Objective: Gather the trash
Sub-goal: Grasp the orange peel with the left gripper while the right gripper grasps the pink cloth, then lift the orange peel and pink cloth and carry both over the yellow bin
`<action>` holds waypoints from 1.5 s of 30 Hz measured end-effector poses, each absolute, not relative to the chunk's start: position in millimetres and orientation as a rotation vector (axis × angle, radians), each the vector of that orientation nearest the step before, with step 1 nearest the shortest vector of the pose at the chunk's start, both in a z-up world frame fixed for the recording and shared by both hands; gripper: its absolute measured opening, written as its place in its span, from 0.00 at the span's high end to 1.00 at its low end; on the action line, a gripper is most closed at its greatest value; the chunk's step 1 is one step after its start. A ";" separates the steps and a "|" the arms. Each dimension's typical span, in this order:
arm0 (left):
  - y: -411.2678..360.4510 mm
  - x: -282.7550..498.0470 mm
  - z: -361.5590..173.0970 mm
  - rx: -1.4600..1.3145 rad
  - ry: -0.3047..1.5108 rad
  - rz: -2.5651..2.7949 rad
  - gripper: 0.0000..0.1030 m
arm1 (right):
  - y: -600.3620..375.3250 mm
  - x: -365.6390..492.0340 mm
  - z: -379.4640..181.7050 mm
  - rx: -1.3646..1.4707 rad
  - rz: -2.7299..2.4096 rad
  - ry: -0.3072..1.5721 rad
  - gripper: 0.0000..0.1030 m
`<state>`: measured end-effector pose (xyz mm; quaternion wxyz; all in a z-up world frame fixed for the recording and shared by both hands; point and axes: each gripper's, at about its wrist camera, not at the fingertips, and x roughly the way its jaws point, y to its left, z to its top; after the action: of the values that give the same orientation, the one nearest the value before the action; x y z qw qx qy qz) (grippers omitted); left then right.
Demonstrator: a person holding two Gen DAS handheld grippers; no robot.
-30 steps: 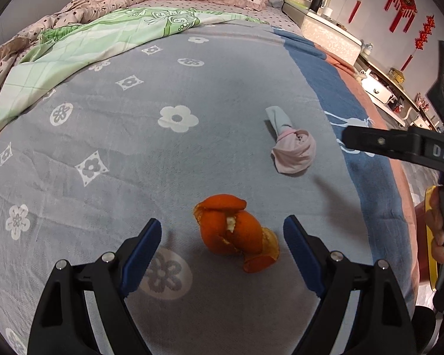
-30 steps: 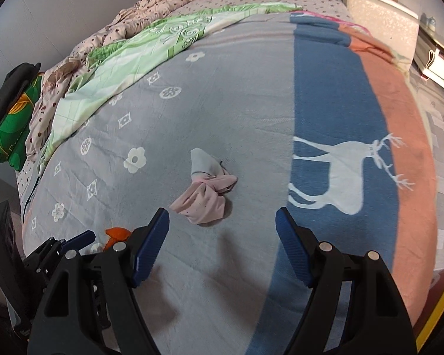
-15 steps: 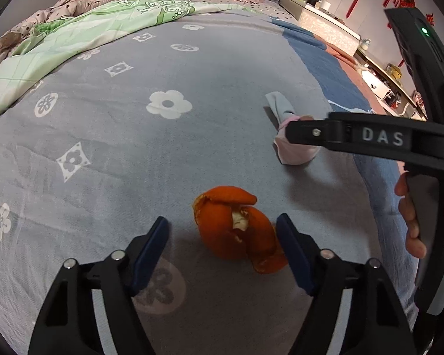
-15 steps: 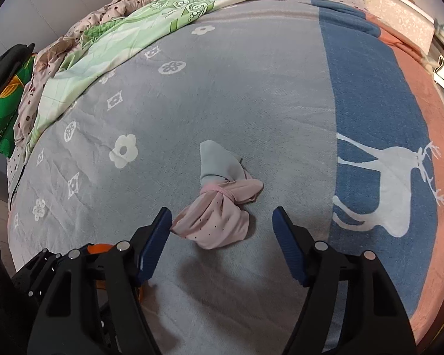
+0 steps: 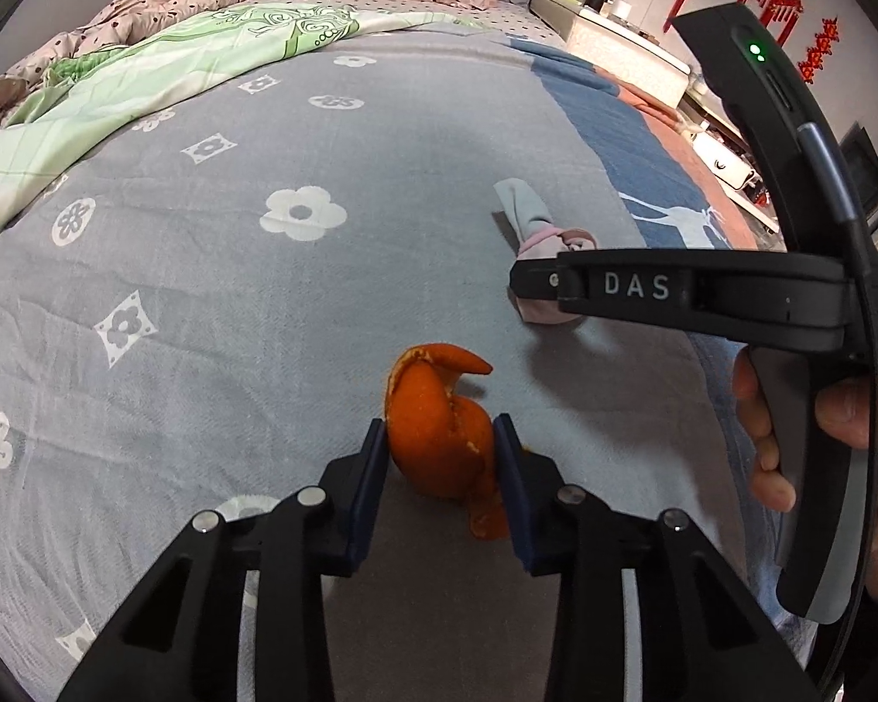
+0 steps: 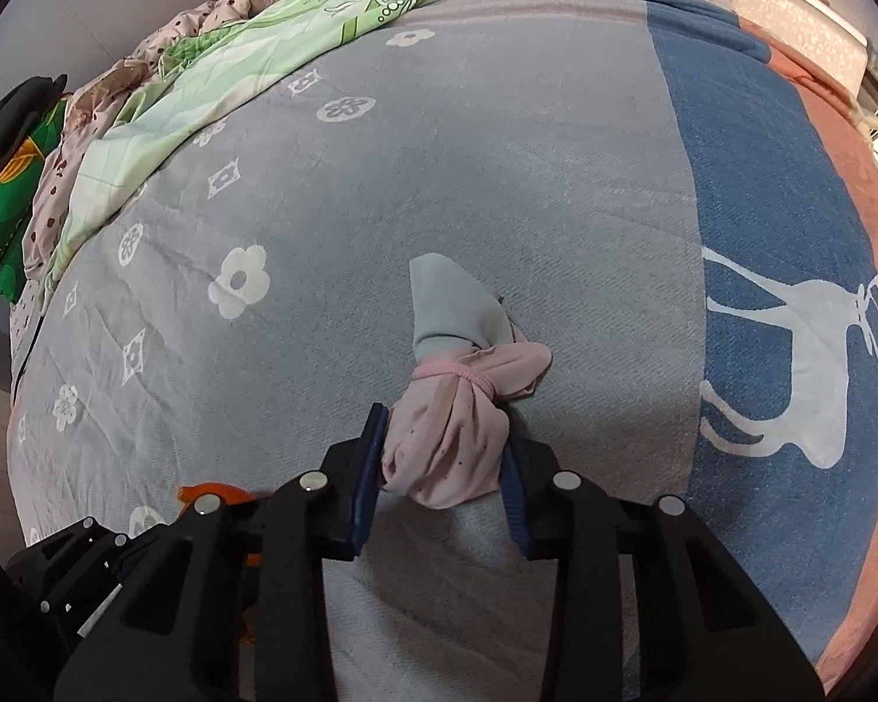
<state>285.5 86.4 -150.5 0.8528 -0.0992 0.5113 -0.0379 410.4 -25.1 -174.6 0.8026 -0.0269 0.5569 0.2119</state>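
1. The left gripper has its two blue pads pressed against the sides of the orange peel. The fingers are closed on it, and the peel sits between them on the grey blanket, near the near edge of the bed.

2. The peel stands with its long axis running from near to far. A curled tip points far and to the right, and a loose strip hangs down on the near right side, beside the right pad.

3. The right gripper is closed on the pink end of the bundled sock. The grey toe part lies flat on the blanket, beyond the fingers – it points far and a little to the left.

4. The sock's long axis lies along the fingers, so only its near half is inside the grip.

5. The sock is to the right of the peel and farther; the two grippers are near each other but apart.

6. Judgement: both pieces seem held and still rest on the blanket – the next move is probably a straight lift. The loose peel strip may tear off.
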 end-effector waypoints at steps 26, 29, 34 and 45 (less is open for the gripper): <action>46.9 252.8 -82.3 -0.147 0.969 -0.120 0.69 | -122.0 356.4 -72.4 0.113 0.449 1.026 0.70; 34.7 247.6 -69.0 -0.130 0.948 -0.130 0.69 | -142.4 347.3 -59.2 0.135 0.435 1.001 0.70; 14.2 241.7 -52.0 -0.108 0.924 -0.143 0.69 | -173.3 332.8 -38.2 0.154 0.407 0.958 0.70; -35.6 236.2 -11.7 -0.060 0.872 -0.195 0.69 | -248.5 303.5 7.2 0.216 0.323 0.870 0.70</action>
<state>236.2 -35.6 -11.7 0.9014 -0.0290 0.4216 -0.0944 303.5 -248.5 7.2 0.8887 0.1041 0.4185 0.1554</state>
